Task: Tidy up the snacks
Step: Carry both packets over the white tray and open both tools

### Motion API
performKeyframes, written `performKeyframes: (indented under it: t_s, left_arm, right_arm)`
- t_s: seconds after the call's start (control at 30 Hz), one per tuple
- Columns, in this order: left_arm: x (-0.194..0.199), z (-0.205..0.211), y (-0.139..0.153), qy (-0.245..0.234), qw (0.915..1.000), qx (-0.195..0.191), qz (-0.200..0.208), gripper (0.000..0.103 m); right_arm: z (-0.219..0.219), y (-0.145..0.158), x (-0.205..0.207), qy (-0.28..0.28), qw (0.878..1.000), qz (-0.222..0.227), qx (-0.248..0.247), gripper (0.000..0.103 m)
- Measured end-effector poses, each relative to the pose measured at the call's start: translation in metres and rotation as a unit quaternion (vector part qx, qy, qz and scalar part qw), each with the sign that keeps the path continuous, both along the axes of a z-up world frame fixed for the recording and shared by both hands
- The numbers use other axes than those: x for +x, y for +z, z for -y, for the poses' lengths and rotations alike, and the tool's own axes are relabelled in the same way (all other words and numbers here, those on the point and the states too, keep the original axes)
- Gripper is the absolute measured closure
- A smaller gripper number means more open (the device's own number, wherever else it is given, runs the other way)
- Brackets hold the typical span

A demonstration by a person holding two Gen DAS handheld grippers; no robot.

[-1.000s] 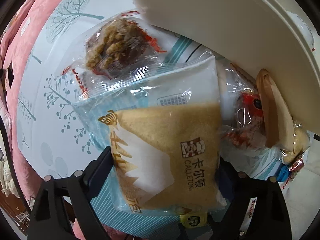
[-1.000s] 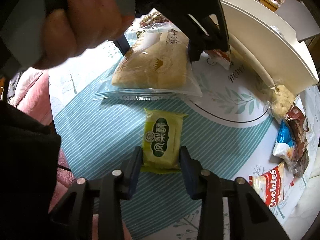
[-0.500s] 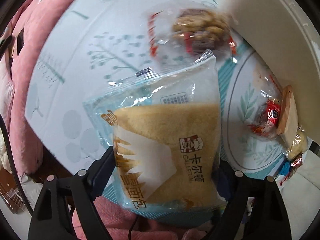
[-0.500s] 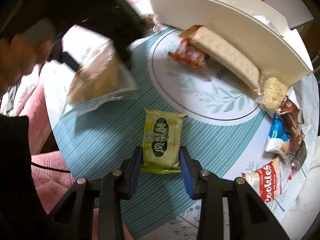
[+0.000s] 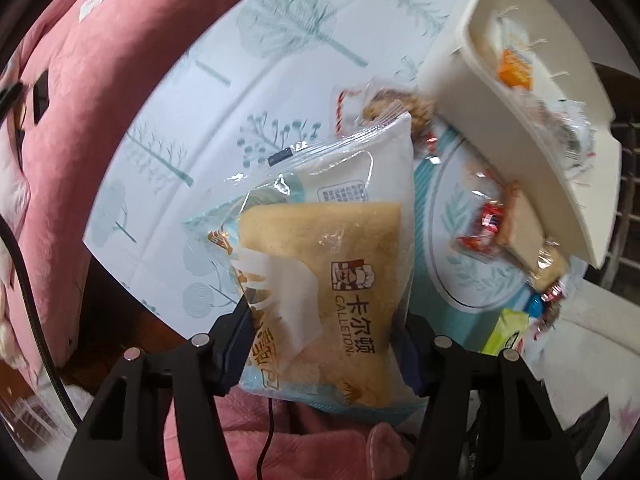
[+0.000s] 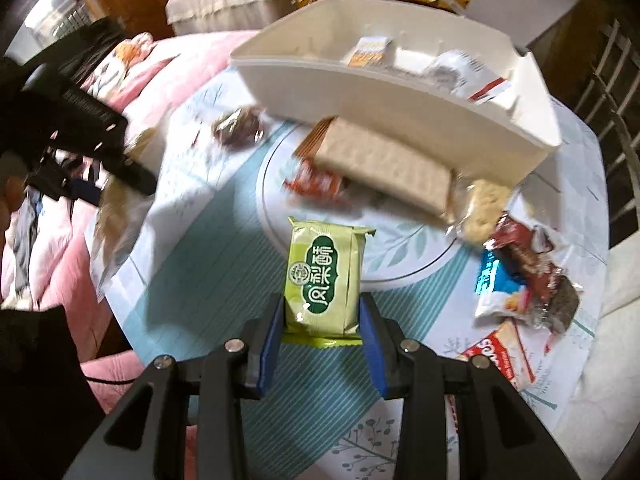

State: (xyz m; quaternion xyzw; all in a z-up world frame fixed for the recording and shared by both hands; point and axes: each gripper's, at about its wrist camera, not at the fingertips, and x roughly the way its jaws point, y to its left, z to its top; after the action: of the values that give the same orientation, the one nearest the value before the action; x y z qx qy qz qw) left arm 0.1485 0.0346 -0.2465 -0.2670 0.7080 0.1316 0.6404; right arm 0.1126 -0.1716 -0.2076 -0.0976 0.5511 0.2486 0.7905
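Note:
My left gripper (image 5: 328,344) is shut on a clear-wrapped bread packet (image 5: 324,280) marked Calleton and holds it in the air above the table's near-left edge. My right gripper (image 6: 322,312) is shut on a green pineapple-cake packet (image 6: 324,276), lifted above the striped tablecloth. A white storage box (image 6: 400,92) stands at the back of the table with a few packets inside; it also shows in the left wrist view (image 5: 520,112). The left gripper with its bread shows blurred at the left of the right wrist view (image 6: 112,200).
Loose snacks lie by the box: a long cracker pack (image 6: 384,168), a red wrapper (image 6: 316,184), a nut cake (image 6: 238,130), a rice bar (image 6: 484,208), blue and brown wrappers (image 6: 520,276), a Cookies bag (image 6: 496,356). Pink bedding (image 5: 80,92) lies left of the table.
Both grippers have risen and pulled back from the table with their packets. The box's inside has come into view in both cameras. The left gripper has swung out to the left.

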Motion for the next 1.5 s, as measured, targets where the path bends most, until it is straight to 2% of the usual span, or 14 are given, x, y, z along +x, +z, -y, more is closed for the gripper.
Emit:
performKeyframes:
  t_s: [0.3,0.43,0.63,0.8,1.03,1.27,1.33,1.37,1.47,1.5]
  left_arm:
    - [0.026,-0.011,0.079,-0.088,0.9945,-0.023,0.051,0.044]
    - [0.048,-0.019,0.110,-0.136,0.9868,-0.059,0.064,0.044]
    - [0.092,-0.019,0.143,-0.207,0.9740,-0.046,0.081,0.044]
    - [0.134,-0.012,0.157,-0.248,0.9636,-0.037,0.092,0.044]
    - [0.187,0.009,0.164,-0.304,0.9461,-0.025,0.108,0.044]
    - [0.211,0.030,0.163,-0.347,0.9295,-0.008,0.124,0.043]
    - [0.214,0.034,0.162,-0.359,0.9242,-0.013,0.131,0.041]
    - [0.215,0.036,0.161,-0.361,0.9231,-0.014,0.132,0.036]
    - [0.214,0.037,0.159,-0.361,0.9226,-0.022,0.135,0.033]
    - [0.213,0.037,0.159,-0.361,0.9225,-0.024,0.136,0.033]
  right_arm:
    - [0.011,0.044,0.023,-0.073,0.997,0.036,0.015,0.066]
    - [0.009,0.064,0.041,-0.106,0.993,0.057,0.018,0.066]
    - [0.006,0.089,0.070,-0.148,0.985,0.091,0.018,0.066]
    - [0.008,0.102,0.093,-0.178,0.978,0.109,0.020,0.066]
    - [0.013,0.099,0.131,-0.226,0.967,0.112,0.026,0.066]
    - [0.023,0.094,0.157,-0.267,0.958,0.100,0.039,0.066]
    - [0.026,0.093,0.160,-0.277,0.955,0.096,0.047,0.066]
    - [0.027,0.092,0.159,-0.281,0.954,0.093,0.050,0.065]
    - [0.030,0.087,0.161,-0.290,0.952,0.074,0.062,0.050]
    - [0.030,0.085,0.160,-0.292,0.952,0.070,0.060,0.049]
